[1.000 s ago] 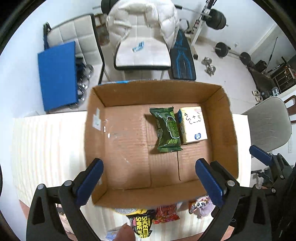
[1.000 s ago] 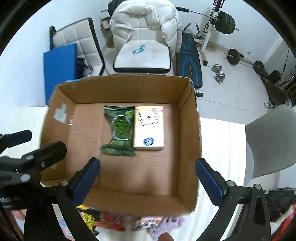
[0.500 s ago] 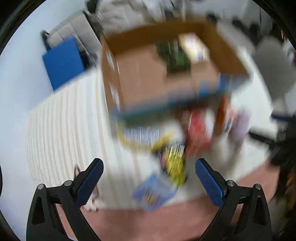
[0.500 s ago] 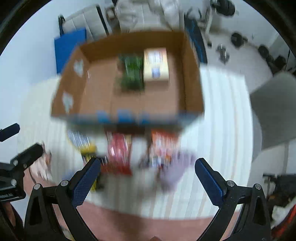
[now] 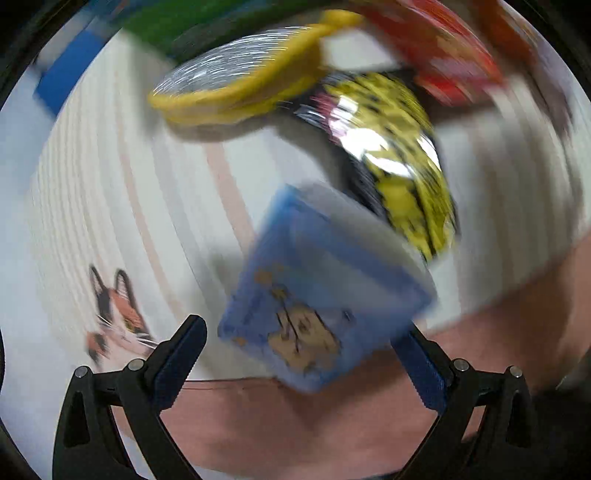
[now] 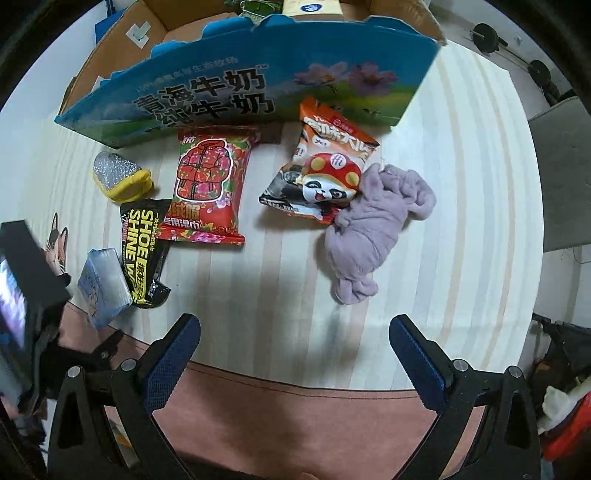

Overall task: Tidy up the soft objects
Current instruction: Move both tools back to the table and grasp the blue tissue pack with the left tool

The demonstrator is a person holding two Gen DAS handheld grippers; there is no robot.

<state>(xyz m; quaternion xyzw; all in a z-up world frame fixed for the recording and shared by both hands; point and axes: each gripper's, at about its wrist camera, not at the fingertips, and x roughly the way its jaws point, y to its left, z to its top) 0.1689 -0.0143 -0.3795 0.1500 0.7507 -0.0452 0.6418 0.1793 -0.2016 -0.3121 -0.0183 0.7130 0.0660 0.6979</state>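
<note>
In the blurred left wrist view a blue tissue packet [image 5: 317, 295] lies close in front of my open left gripper [image 5: 299, 343], between the lines of its two fingers; I cannot tell whether they touch it. Behind it are a black-and-yellow shoe-shine pack [image 5: 395, 162] and a yellow-and-silver sponge [image 5: 240, 74]. My right gripper [image 6: 293, 332] hangs open over the table's front edge, holding nothing. Ahead of it lie a red wipes pack [image 6: 208, 188], an orange panda snack pack [image 6: 325, 173] and a crumpled purple cloth [image 6: 373, 225]. The blue packet [image 6: 103, 288] sits at the left.
The cardboard box [image 6: 258, 85] with a blue printed front wall stands at the back of the striped tablecloth [image 6: 461, 221]; a green pack [image 6: 255, 5] shows inside. The left gripper's body [image 6: 22, 295] fills the left edge. A grey chair [image 6: 561, 177] stands to the right.
Both grippers have pulled back from above the box and dropped toward the table's front. The left one has swung down close to the blue tissue packet.
</note>
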